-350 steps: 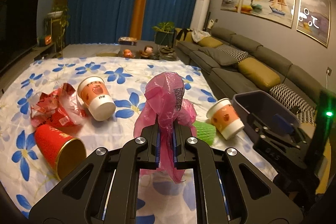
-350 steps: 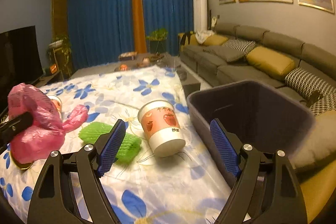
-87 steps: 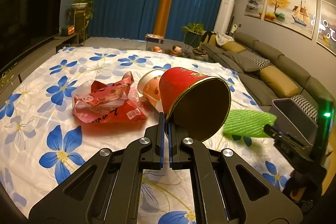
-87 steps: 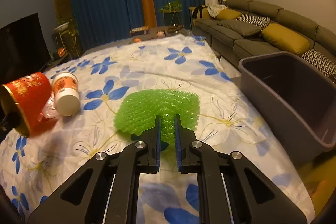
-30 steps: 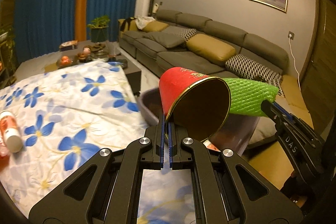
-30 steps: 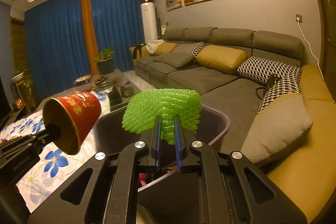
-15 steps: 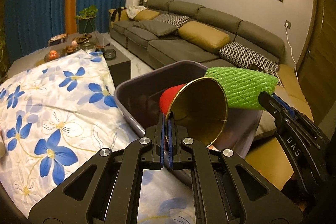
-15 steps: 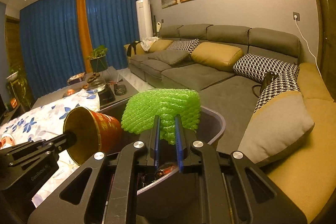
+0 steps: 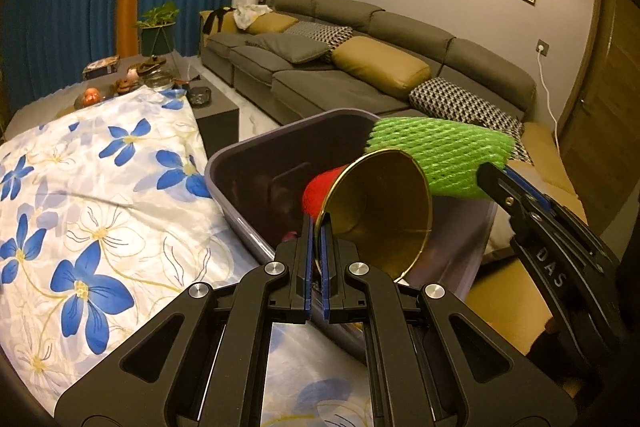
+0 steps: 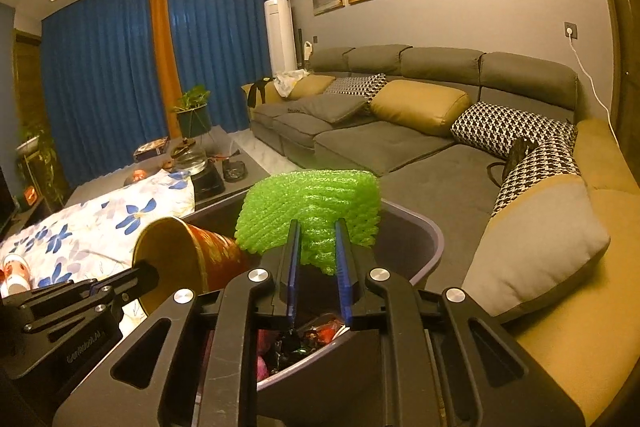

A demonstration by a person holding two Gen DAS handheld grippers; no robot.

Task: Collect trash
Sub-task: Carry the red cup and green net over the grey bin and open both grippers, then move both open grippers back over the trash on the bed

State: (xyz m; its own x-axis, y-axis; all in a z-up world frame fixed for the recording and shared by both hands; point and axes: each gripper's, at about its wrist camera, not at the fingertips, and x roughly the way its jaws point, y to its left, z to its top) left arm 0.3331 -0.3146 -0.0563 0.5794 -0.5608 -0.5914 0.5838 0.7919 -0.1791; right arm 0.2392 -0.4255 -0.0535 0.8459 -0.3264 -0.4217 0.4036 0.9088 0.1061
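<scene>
- The red paper cup (image 9: 360, 211) hangs tilted over the open bin (image 9: 256, 163), so it can drop straight in among the trash already there.
- The left hand-held gripper (image 9: 318, 251) is clamped on the cup's gold rim, its jaws nearly together.
- The green foam net (image 10: 308, 215) sits just beside the cup, also above the bin.
- The right hand-held gripper (image 10: 318, 267) has the net between its pads, still pinched.
- The floral-covered desk (image 9: 100, 187) lies left of the bin.
</scene>
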